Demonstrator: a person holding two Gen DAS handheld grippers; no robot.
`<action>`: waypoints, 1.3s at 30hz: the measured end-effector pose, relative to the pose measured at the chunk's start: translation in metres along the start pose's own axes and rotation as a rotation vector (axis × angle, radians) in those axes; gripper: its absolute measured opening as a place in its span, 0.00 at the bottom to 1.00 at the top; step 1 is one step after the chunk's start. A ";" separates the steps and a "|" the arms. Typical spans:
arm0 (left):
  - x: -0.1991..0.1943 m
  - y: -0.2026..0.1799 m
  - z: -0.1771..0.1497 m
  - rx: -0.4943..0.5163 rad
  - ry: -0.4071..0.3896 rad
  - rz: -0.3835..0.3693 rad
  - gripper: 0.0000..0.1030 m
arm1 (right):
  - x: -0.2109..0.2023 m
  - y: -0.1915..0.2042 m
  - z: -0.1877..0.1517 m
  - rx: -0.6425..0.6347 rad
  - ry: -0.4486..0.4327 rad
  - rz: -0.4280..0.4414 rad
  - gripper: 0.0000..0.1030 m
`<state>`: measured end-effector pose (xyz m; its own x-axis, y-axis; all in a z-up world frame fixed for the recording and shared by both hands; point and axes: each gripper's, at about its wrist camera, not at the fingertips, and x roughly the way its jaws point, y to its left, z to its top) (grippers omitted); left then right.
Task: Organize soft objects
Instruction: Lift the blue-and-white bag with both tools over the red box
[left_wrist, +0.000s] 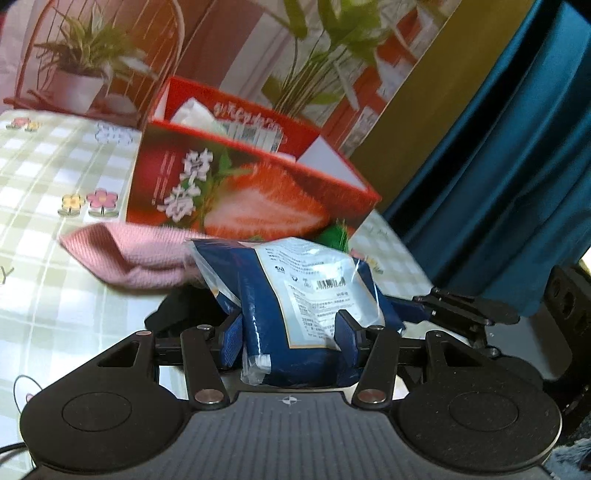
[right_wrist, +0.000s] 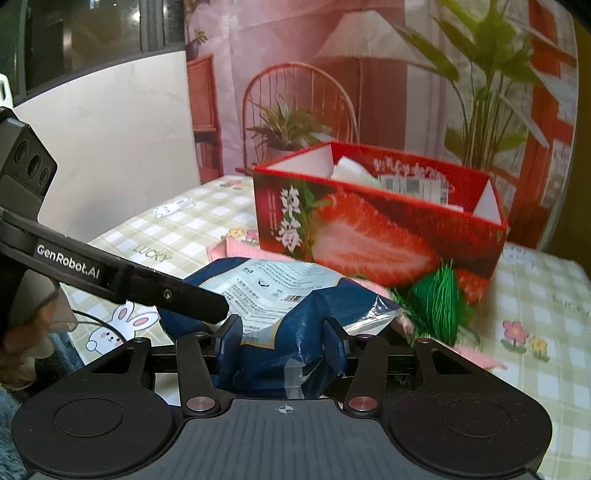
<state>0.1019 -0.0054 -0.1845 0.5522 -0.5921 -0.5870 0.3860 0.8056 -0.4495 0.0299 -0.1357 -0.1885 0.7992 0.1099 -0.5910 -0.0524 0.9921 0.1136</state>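
Both grippers grip the same item: a blue plastic-wrapped soft pack (left_wrist: 295, 295) with a white printed label, held off the checked tablecloth (left_wrist: 55, 177). The left gripper (left_wrist: 291, 332) is clenched on one end of the pack, both pads pressed into the wrap. The right gripper (right_wrist: 284, 339) has the other end between its pads, which dent the film; the last of its closing looks done, so I read it as grasping too. The pack sits in front of the red strawberry box (left_wrist: 236, 184), which is open at the top and already holds a white packet (right_wrist: 354, 170). A pink knitted cloth (left_wrist: 129, 254) lies at the foot of the box, and a green tassel (right_wrist: 436, 299) lies near its corner. Judgement: the step in hand is carrying the pack up and over the near wall into the box. To do it well, keep both ends level and moving together so the slippery film does not twist or slide out, clear the box rim before going forward, and avoid dragging the cloth or tassel. Lower the pack beside the white packet, then release both ends together. Risk: one pad slipping on the wrap.
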 end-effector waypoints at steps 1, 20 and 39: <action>-0.002 -0.001 0.001 0.001 -0.012 -0.004 0.53 | -0.001 0.001 0.001 -0.005 -0.007 -0.001 0.44; -0.033 -0.018 0.035 0.100 -0.178 -0.036 0.53 | -0.019 0.007 0.039 -0.137 -0.151 -0.031 0.43; 0.014 -0.001 0.152 0.091 -0.219 0.015 0.53 | 0.036 -0.039 0.139 -0.193 -0.232 -0.063 0.43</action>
<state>0.2215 -0.0117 -0.0898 0.7020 -0.5690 -0.4283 0.4358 0.8189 -0.3736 0.1437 -0.1793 -0.1031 0.9186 0.0536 -0.3915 -0.0936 0.9921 -0.0837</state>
